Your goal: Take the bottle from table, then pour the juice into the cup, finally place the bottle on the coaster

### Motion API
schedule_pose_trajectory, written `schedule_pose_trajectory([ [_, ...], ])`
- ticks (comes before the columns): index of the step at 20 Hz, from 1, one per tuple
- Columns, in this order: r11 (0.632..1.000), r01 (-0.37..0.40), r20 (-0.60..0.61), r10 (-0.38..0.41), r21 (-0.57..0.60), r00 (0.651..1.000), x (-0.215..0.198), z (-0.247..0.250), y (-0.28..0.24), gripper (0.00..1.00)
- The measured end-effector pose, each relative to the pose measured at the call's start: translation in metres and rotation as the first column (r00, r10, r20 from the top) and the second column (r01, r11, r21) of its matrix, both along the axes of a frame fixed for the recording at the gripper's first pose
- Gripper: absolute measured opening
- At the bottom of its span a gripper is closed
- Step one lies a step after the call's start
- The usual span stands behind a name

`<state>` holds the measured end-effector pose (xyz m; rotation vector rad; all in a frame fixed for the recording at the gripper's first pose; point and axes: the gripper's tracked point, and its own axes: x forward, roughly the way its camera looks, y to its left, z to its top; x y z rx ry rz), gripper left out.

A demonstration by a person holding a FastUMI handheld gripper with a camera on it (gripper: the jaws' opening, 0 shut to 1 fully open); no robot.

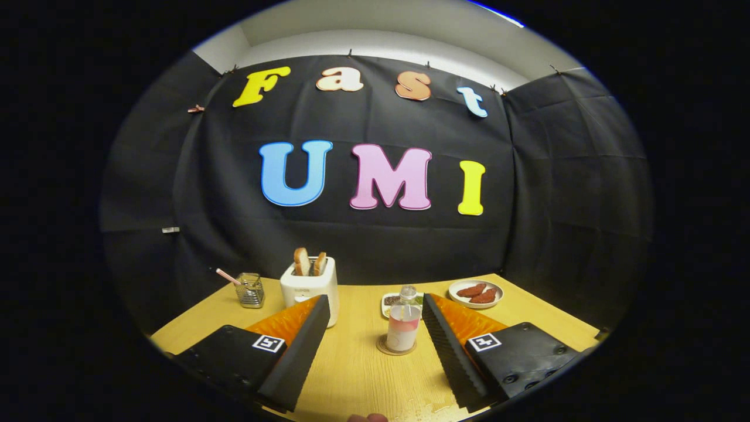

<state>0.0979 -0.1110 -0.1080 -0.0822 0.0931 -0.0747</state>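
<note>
The bottle (404,319) stands upright on a round coaster (396,348) on the wooden counter (357,375), between the two fingers of the claw (375,305) and closer to the right one, though touching neither. It is a clear plastic bottle with a pale cap, and pinkish juice fills roughly its lower half. The coaster shows as a thin brown ring around the bottle's base. The claw is spread wide apart, gripping nothing; each finger (299,351) has a dark ribbed pad on its inner face, an orange back and a black body bearing a small square marker. Just behind the bottle sits a small pale dish (391,302) holding something dark and something green, too small to make out. Further back and to the right of it, a round plate (476,293) carries two reddish-brown pieces of food. Beyond the left finger stands a white toaster (309,288) with two slices of toast (309,262) sticking out of its slots, its lower corner hidden behind the fingertip. Left of the toaster, a small glass cup (251,289) rests near the back of the counter, with a pink straw (227,276) leaning out of it to the left. Close to the counter's near edge between the fingers, a few wet-looking spots (430,405) glisten on the wood. Black cloth walls close the booth behind and at both sides.
</note>
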Motion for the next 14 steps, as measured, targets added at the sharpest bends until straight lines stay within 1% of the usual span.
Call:
schedule_pose_trajectory([
  [5, 0.997, -0.083, -0.001, 0.083, -0.012, 0.997, -0.007, 0.029, 0.020, 0.97],
  [9, 0.994, -0.112, -0.018, 0.112, -0.014, 0.994, -0.014, 0.044, 0.022, 0.96],
  [14, 0.992, -0.129, 0.005, 0.130, -0.011, 0.992, -0.028, 0.070, 0.023, 0.97],
])
